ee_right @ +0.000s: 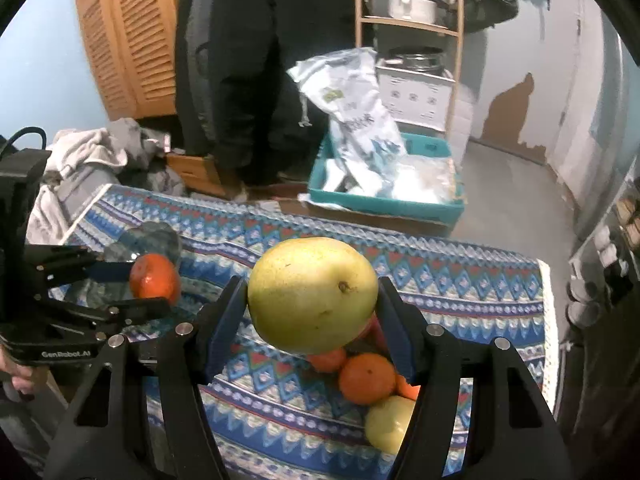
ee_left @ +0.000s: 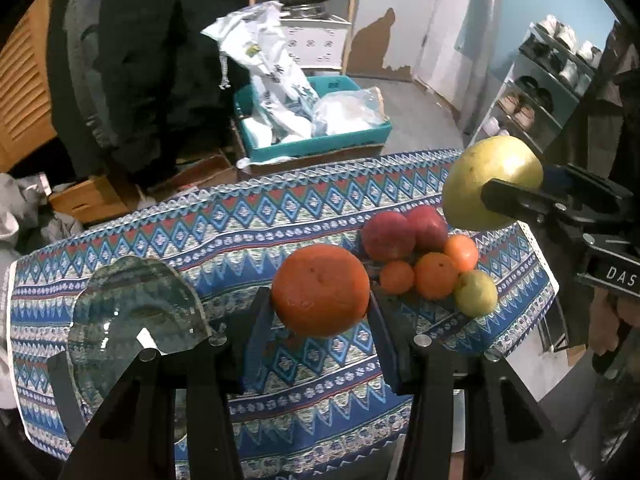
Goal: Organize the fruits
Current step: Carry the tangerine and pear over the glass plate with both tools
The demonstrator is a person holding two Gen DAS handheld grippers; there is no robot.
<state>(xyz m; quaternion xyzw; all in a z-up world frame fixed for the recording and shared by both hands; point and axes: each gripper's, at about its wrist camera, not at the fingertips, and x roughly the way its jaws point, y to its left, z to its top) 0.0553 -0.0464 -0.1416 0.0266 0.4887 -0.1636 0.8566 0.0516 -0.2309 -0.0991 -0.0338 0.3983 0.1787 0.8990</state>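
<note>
- Woven zigzag-patterned tablecloth, blue, white and red.
- Left gripper clamped on dimpled round orange, above cloth.
- Right gripper clamped on smooth yellow-green pear, above cloth.
- Scalloped clear glass plate flat on cloth's left.
- Fruit pile on cloth's right.

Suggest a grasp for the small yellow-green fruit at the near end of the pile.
Probably take the small yellow-green fruit across its round middle, coming from above on its open tablecloth side. An orange presses against its other side, leaving little finger room there.
</note>
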